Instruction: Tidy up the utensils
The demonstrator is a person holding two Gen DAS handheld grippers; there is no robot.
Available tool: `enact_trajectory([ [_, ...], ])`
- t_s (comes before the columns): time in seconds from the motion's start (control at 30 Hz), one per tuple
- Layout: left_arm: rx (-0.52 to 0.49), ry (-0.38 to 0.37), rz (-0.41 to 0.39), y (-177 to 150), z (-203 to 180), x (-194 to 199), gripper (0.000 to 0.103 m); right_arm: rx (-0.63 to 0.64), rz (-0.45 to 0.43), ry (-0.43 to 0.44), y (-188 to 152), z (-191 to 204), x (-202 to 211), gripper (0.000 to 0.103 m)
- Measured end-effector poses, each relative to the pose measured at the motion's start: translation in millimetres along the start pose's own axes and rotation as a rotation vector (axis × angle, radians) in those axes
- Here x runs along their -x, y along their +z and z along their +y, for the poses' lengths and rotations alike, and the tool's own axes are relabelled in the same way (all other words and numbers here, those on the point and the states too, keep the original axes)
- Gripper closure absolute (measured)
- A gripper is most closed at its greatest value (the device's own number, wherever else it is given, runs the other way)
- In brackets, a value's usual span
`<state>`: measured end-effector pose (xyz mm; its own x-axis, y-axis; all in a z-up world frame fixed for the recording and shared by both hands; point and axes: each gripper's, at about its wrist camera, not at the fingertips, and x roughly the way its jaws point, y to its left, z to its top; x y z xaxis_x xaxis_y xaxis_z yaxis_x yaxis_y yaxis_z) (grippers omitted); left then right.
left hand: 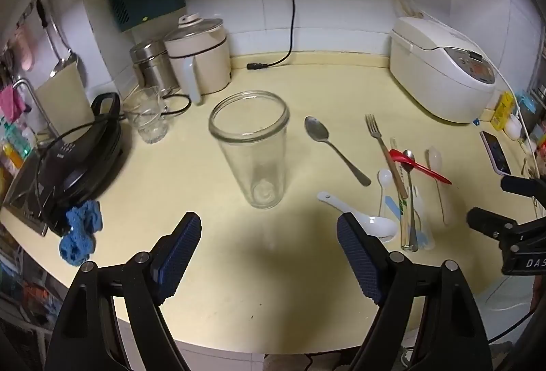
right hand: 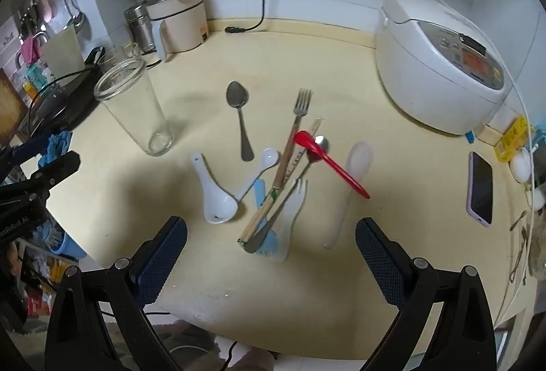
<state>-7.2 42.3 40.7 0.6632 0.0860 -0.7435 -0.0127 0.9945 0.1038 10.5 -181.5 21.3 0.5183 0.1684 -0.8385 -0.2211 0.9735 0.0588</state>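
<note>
Your left gripper [left hand: 269, 227] hangs over the cream counter [left hand: 204, 285] with its jaws wide apart and nothing between them. Your right gripper [right hand: 271, 234] is also spread wide and empty, just above the near end of the utensil pile.

In the right wrist view, the pile lies right ahead at 12 o'clock: a white soup spoon [right hand: 213, 197] at 11 o'clock, then a pale blue utensil [right hand: 260, 193], a white plastic fork [right hand: 293, 204] and a wrapped pair of chopsticks [right hand: 273, 200] crossing each other. A translucent spoon [right hand: 351, 180] lies at 1 o'clock, with a red spoon [right hand: 327, 159] across it. A little farther are a small white spoon [right hand: 262, 163], a metal fork [right hand: 300, 108] and a big metal spoon [right hand: 239, 112], this one apart from the others.

The tall empty glass jar [left hand: 252, 146] stands upright at 12 o'clock of your left gripper, well apart from the pile. At the back, a white rice cooker [right hand: 433, 64] sits at 2 o'clock, and a phone [right hand: 480, 188] lies at 3 o'clock.
</note>
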Motion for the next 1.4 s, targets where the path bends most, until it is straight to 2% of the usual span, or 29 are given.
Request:
enact_trajectory([
  [0.2, 0.002, -0.009, 0.018, -2, 1, -5, 0.018, -0.054, 0.031, 0.010, -6, -9, -7, 0.004],
  [0.7, -0.005, -0.006, 0.018, -3, 4, -12, 0.018, -0.009, 0.034, 0.039, -4, 8, -18, 0.004],
  [0.97, -0.009, -0.005, 0.009, -5, 7, -9, 0.018, 0.010, 0.026, 0.021, -4, 13, -20, 0.003],
  [1.07, -0.014, -0.010, 0.010, -7, 7, -9, 0.018, 0.019, 0.041, -0.008, -5, 13, -22, 0.003],
  [1.4, -0.021, -0.023, 0.032, -12, 6, -13, 0.018, -0.014, 0.075, -0.014, -15, 10, -23, 0.003],
])
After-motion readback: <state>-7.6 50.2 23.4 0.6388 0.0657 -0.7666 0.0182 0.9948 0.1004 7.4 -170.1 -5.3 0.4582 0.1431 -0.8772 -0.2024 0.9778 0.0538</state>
